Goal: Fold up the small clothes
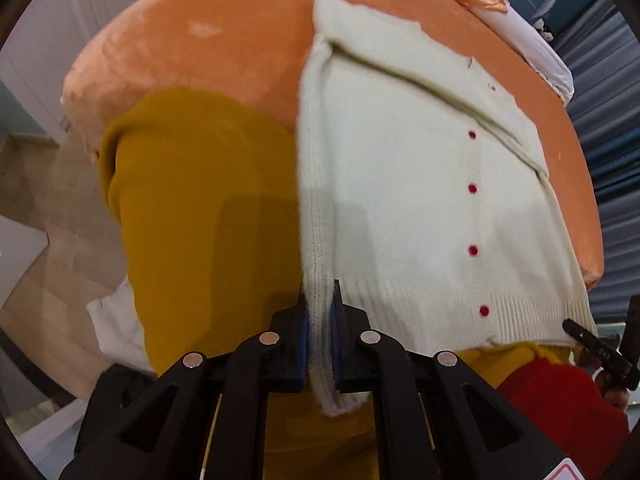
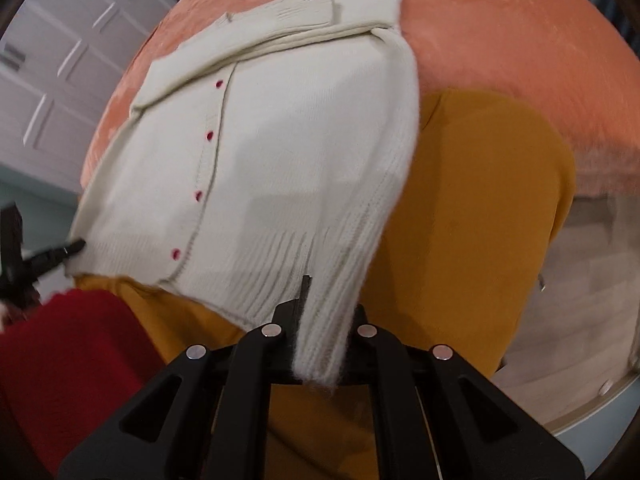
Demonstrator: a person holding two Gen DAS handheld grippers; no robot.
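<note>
A cream knit cardigan (image 1: 400, 184) with red buttons lies face up on an orange plush bed (image 1: 200, 40), its sleeves folded across the chest. My left gripper (image 1: 319, 296) is shut on the ribbed hem at the cardigan's left edge. In the right wrist view my right gripper (image 2: 326, 304) is shut on the hem at the right edge of the same cardigan (image 2: 280, 140); knit covers its right finger. Each view shows the other gripper's tip at the opposite hem corner: the right gripper (image 1: 580, 330) and the left gripper (image 2: 68, 250).
A mustard garment (image 1: 200, 208) lies beside and under the cardigan. A red garment (image 1: 560, 400) sits near the hem. White cloth (image 1: 112, 320) hangs at the bed's edge. Pillows (image 1: 528, 36) lie at the far end. Wooden floor (image 2: 580, 280) and white panelled doors (image 2: 60, 60) surround the bed.
</note>
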